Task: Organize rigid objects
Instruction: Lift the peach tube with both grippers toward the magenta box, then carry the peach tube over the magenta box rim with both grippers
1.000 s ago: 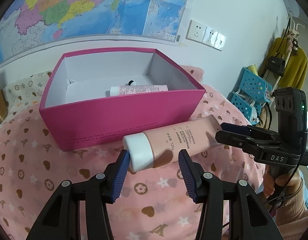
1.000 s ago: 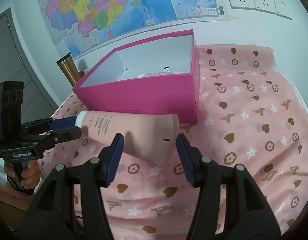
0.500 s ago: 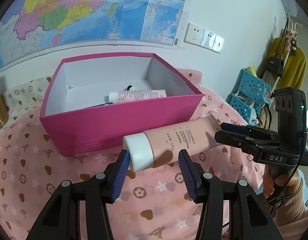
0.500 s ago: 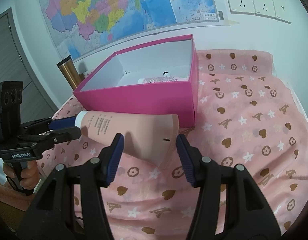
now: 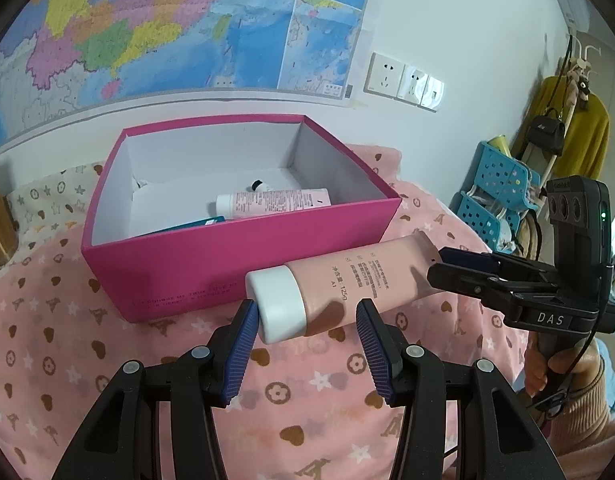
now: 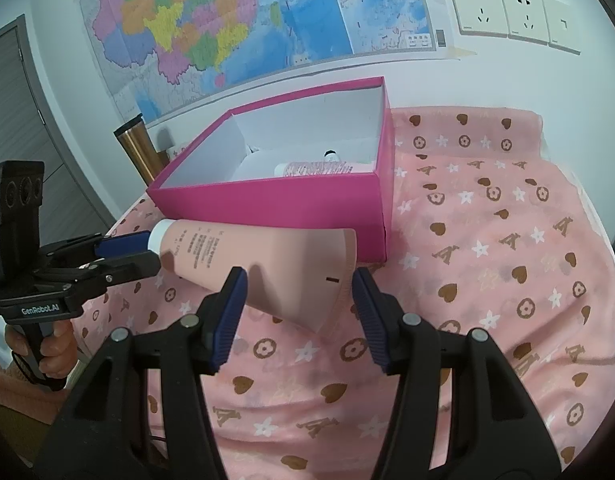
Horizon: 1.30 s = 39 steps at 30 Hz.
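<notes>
Pink patterned cloth [image 6: 487,280] covers surface. Magenta box [image 5: 235,264] open on cloth; small pink tube [image 5: 273,203] inside. Large pink tube [image 5: 347,280] held above cloth, in front of box. Left gripper [image 5: 305,334] grips capped end; right gripper [image 6: 297,300] grips crimped end.

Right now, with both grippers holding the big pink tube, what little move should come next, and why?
Probably lift the pink tube a bit higher. The left gripper pinches its cap end and the right gripper its crimped end, but it hangs in front of the pink box, level with the near wall, so it likely cannot go in beside the smaller tube yet.
</notes>
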{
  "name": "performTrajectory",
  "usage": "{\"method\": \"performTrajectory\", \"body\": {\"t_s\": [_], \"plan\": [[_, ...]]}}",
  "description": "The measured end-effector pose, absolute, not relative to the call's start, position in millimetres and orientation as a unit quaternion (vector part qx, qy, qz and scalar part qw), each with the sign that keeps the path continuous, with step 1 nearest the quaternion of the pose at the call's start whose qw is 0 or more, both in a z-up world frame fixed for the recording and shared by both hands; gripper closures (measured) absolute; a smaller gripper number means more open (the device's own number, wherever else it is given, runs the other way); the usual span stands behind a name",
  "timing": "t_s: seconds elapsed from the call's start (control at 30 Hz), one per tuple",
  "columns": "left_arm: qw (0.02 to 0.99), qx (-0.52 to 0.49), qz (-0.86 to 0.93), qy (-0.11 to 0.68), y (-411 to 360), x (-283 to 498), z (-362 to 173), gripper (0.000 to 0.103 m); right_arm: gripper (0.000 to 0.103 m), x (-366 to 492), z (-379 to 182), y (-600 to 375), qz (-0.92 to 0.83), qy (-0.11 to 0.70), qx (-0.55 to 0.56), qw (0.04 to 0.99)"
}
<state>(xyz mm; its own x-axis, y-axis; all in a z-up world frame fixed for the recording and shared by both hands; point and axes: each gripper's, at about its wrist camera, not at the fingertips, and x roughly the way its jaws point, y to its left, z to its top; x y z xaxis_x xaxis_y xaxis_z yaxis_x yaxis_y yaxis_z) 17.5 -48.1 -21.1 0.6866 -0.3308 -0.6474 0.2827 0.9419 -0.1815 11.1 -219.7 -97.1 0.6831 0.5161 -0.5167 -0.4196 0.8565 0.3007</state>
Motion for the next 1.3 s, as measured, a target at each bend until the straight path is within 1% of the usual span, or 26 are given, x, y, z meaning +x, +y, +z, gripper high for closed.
{"method": "performTrajectory", "body": {"t_s": [1.3], "plan": [[0.925, -0.029, -0.166, 0.342, -48.7, 24.4, -10.8, 0.052, 0.046, 15.9, -84.6, -221.5, 0.255, 0.288, 0.074, 0.920]]}}
